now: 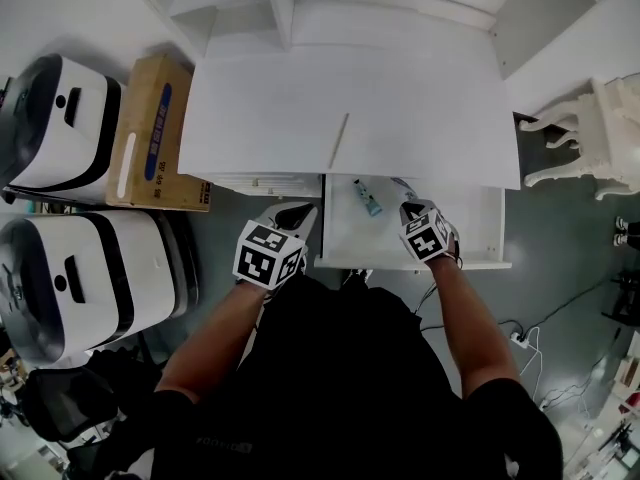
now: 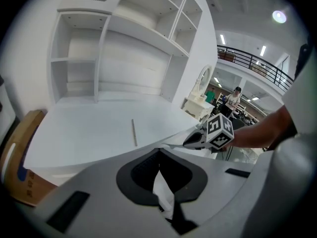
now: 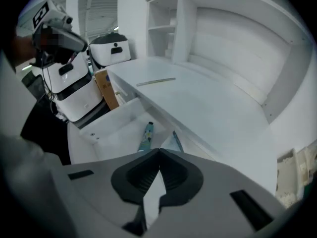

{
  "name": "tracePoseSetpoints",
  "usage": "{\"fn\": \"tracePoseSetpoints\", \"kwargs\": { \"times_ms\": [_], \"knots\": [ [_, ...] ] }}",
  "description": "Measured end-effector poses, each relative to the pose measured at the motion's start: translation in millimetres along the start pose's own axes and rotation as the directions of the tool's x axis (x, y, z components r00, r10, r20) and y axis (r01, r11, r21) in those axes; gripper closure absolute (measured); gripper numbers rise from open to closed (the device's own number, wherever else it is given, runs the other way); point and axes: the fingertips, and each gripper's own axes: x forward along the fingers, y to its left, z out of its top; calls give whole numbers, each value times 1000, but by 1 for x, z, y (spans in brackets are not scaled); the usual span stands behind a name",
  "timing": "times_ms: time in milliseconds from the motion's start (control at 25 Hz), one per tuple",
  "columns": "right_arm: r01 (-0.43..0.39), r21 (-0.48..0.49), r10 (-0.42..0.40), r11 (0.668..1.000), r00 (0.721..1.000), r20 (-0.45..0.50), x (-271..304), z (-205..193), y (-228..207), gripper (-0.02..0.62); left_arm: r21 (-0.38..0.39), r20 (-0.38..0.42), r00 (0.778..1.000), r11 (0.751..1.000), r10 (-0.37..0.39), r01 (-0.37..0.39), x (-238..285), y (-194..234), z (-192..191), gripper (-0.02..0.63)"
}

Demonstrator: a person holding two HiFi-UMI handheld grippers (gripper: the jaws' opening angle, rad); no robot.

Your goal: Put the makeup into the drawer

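The white desk (image 1: 300,108) has its drawer (image 1: 480,230) pulled open at the front. A teal makeup tube (image 1: 366,197) lies in the drawer, also seen in the right gripper view as the tube (image 3: 145,135), with a thin blue pencil (image 3: 177,142) beside it. A thin pale stick (image 1: 340,140) rests on the desktop. My right gripper (image 1: 410,208) hangs shut and empty over the drawer's right part. My left gripper (image 1: 296,214) is shut and empty at the drawer's left front corner. The left gripper view shows its jaws (image 2: 159,151) closed before the desk edge.
A cardboard box (image 1: 155,133) stands left of the desk, with two white rounded machines (image 1: 60,123) (image 1: 90,278) beside it. Shelves (image 2: 124,43) rise behind the desktop. A white ornate piece of furniture (image 1: 590,133) stands to the right, and cables (image 1: 520,333) lie on the floor.
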Motion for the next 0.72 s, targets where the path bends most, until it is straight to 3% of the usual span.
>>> {"fn": "tracePoseSetpoints", "kwargs": {
  "times_ms": [160,400,720],
  "knots": [
    [-107,-43,103,993,991,-79,31,-20,33,566,-6,3,1000,1000,23,-23,-2,-3,2,600],
    [-192,-39,185,981,973,-139,66,-37,53,566,-24,-5,998,998,65,-65,-10,2,-3,600],
    [-239,9,235,971,946,-222,91,-53,63,564,-37,-21,995,995,95,-95,-22,10,-13,600]
  ]
}}
